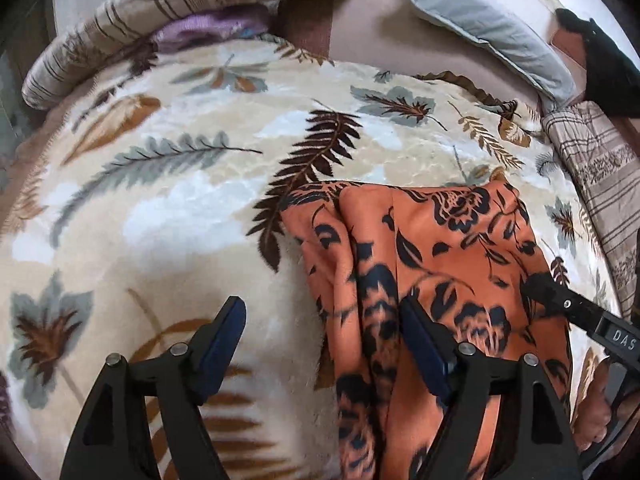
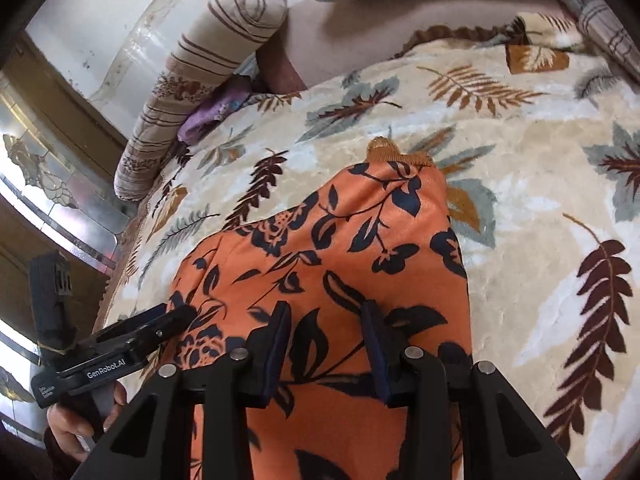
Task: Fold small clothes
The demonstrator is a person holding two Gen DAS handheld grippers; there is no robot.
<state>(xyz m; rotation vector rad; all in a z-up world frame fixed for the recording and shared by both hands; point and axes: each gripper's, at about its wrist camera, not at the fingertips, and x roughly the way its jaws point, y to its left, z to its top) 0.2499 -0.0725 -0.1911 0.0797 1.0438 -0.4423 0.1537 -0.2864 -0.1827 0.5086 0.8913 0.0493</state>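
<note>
Lying on leaf-print blanket (image 1: 168,208), orange floral garment (image 2: 320,248), left gripper (image 1: 324,332) spread wide, right gripper (image 2: 326,334) half-spread above it, window (image 2: 44,184) only in right view.

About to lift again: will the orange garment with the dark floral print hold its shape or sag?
The orange floral garment will probably sag: it already drapes in soft folds over the leaf-patterned plush blanket. It looks thin, so likely light. Its slight sheen suggests it may slip.
</note>
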